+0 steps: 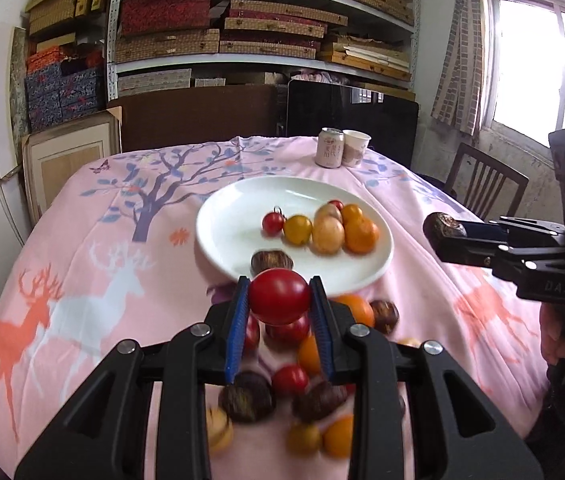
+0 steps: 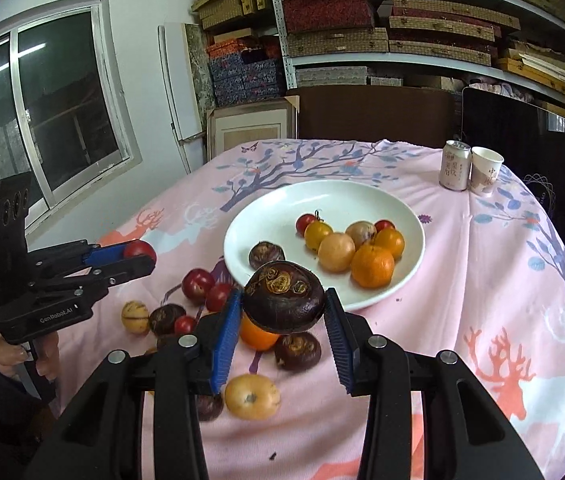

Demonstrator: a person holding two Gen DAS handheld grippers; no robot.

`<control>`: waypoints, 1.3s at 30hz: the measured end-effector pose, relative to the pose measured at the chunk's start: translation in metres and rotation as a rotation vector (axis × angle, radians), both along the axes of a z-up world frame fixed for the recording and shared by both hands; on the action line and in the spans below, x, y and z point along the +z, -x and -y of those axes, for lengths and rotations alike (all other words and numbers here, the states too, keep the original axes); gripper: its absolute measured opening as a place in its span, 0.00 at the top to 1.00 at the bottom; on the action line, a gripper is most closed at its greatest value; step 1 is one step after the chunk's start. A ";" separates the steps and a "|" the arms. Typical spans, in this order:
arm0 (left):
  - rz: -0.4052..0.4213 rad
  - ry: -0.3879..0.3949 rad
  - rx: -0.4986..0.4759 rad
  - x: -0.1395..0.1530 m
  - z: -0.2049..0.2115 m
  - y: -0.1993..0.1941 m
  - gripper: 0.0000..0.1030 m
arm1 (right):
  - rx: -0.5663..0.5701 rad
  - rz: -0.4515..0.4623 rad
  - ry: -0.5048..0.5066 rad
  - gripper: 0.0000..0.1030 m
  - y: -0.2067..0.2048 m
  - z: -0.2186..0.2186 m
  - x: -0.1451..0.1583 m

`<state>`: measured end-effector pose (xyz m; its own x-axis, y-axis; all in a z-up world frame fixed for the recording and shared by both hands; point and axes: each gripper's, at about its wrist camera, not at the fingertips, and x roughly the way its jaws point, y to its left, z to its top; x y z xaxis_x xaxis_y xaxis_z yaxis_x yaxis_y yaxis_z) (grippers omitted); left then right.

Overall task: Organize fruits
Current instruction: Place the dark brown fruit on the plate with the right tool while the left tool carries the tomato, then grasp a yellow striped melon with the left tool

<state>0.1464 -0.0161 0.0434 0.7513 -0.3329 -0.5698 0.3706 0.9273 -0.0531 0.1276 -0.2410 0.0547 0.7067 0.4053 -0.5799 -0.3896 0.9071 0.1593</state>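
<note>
Nearest, roughly 10 loose fruits [image 2: 252, 396] wait on the tablecloth [image 2: 482, 280], above them the left gripper [image 1: 279, 298] clamps a red tomato [image 1: 279, 295] and the right gripper [image 2: 284, 308] a water chestnut [image 2: 284, 298], while 8 pieces already fill the farther white plate [image 2: 266, 216].

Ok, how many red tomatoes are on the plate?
2: one red tomato at the row's left end, a second tomato peeking from behind the orange fruit. Others could be hidden.

Left tongs [image 1: 280, 294] clamp red tomato [image 1: 279, 296] — above plate [image 1: 218, 236].
</note>
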 end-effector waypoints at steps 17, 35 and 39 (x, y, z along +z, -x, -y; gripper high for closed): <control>-0.127 0.023 0.153 -0.018 0.017 -0.129 0.27 | -0.056 -0.084 -0.077 0.46 -0.082 0.011 -0.048; -0.203 -0.049 0.167 -0.048 -0.072 0.032 0.16 | -0.078 -0.103 -0.128 0.38 -0.072 0.025 -0.056; -0.201 -0.095 0.144 -0.061 -0.065 0.041 0.16 | -0.096 -0.097 -0.118 0.38 -0.065 0.025 -0.058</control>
<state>0.1053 0.0491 -0.0173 0.6559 -0.1686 -0.7358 0.2252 0.9740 -0.0223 0.1925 -0.2664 -0.0036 0.6889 0.4076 -0.5994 -0.2795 0.9123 0.2992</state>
